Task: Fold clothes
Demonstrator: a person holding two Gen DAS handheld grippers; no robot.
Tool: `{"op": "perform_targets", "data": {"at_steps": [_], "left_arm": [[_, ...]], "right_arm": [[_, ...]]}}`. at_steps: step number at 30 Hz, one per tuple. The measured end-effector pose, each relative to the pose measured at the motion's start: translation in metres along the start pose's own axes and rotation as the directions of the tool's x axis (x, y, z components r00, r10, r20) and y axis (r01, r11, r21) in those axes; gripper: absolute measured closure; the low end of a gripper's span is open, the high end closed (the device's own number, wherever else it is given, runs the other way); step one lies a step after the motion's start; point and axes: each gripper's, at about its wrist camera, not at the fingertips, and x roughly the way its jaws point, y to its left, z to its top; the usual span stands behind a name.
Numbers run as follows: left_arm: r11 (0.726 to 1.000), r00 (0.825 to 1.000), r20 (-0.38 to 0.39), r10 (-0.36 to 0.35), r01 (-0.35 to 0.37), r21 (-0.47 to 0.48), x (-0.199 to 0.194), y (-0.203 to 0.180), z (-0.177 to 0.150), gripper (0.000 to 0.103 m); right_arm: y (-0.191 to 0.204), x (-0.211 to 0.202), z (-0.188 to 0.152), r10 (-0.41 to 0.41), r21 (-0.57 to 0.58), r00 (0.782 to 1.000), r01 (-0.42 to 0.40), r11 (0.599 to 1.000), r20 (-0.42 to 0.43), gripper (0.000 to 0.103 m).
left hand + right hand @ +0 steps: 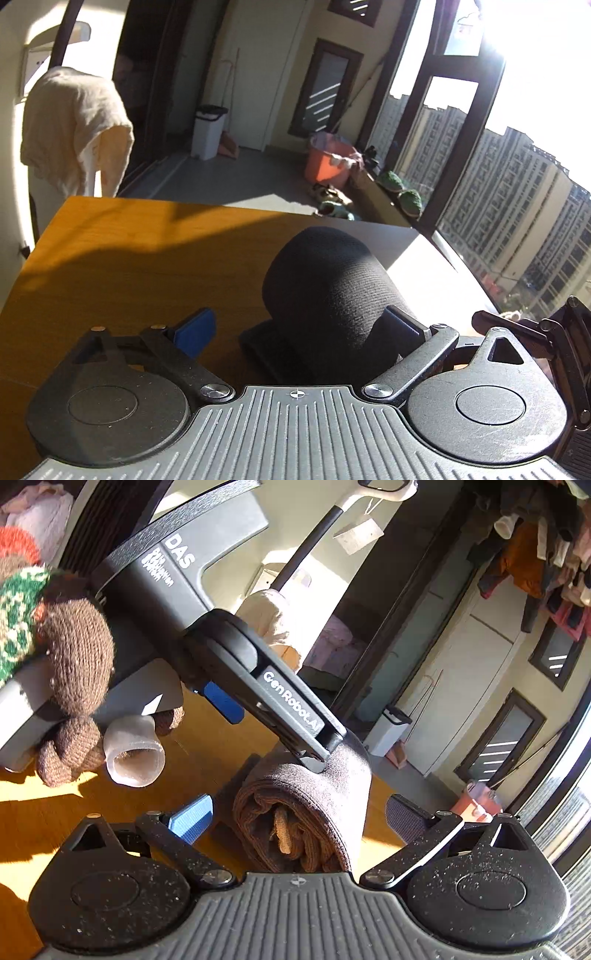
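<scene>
A dark rolled garment (pixel 328 295) lies on the wooden table (pixel 129 258). My left gripper (pixel 299 328) is open around it: the roll leans against the right pad (pixel 402 325) and stands apart from the left blue pad (pixel 195 330). In the right wrist view the same roll (pixel 314 805) shows its brown coiled end. My right gripper (pixel 299 818) is open on both sides of it, touching neither. The left gripper (pixel 269 734) comes in from above, and one of its fingertips (pixel 317 760) presses on the top of the roll.
A hand in a brown knitted glove (pixel 74 657) holds the left gripper. A cream garment (pixel 74 129) hangs at the far left. A white bin (pixel 208 129) and an orange bucket (pixel 328 162) stand on the floor beyond the table. Large windows (pixel 498 221) are on the right. Clothes hang above (pixel 535 535).
</scene>
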Motion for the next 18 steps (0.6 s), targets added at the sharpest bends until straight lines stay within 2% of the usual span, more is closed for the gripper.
{"op": "perform_targets", "data": {"at_steps": [1, 3, 6, 8, 9, 12, 16, 18], "left_arm": [[1.000, 1.000, 0.003, 0.001, -0.001, 0.004, -0.002, 0.004, -0.002, 0.002], [1.000, 1.000, 0.009, 0.008, -0.008, 0.016, -0.004, 0.009, -0.006, 0.001], [1.000, 1.000, 0.015, 0.001, -0.001, 0.003, -0.007, 0.015, -0.010, 0.001], [1.000, 1.000, 0.026, -0.001, 0.001, 0.000, -0.008, 0.019, -0.012, 0.000], [1.000, 0.999, 0.033, -0.001, 0.001, 0.011, -0.008, 0.020, -0.013, 0.000], [1.000, 0.999, 0.047, 0.001, -0.002, 0.026, -0.008, 0.023, -0.016, 0.000], [0.999, 0.997, 0.078, 0.023, -0.025, 0.021, -0.006, 0.032, -0.018, 0.000], [1.000, 0.997, 0.079, 0.020, -0.020, -0.004, -0.002, 0.037, -0.016, 0.000]], "right_arm": [[-0.018, -0.007, 0.001, 0.078, 0.106, 0.997, -0.079, 0.991, 0.013, 0.000], [-0.051, -0.017, -0.003, 0.156, 0.285, 0.986, -0.166, 0.944, 0.058, 0.000], [-0.083, -0.016, -0.011, 0.091, 0.473, 0.992, -0.120, 0.873, 0.084, 0.000], [-0.099, 0.005, -0.018, 0.041, 0.593, 0.999, -0.052, 0.803, 0.031, 0.000], [-0.104, 0.016, -0.024, 0.048, 0.631, 0.999, -0.034, 0.775, -0.004, 0.000], [-0.100, 0.051, -0.039, 0.133, 0.684, 0.987, -0.036, 0.729, -0.090, 0.000], [-0.091, 0.052, -0.060, 0.121, 0.742, 0.990, -0.027, 0.669, -0.074, 0.000], [-0.087, 0.053, -0.060, 0.086, 0.739, 0.993, -0.001, 0.674, -0.077, 0.000]]}}
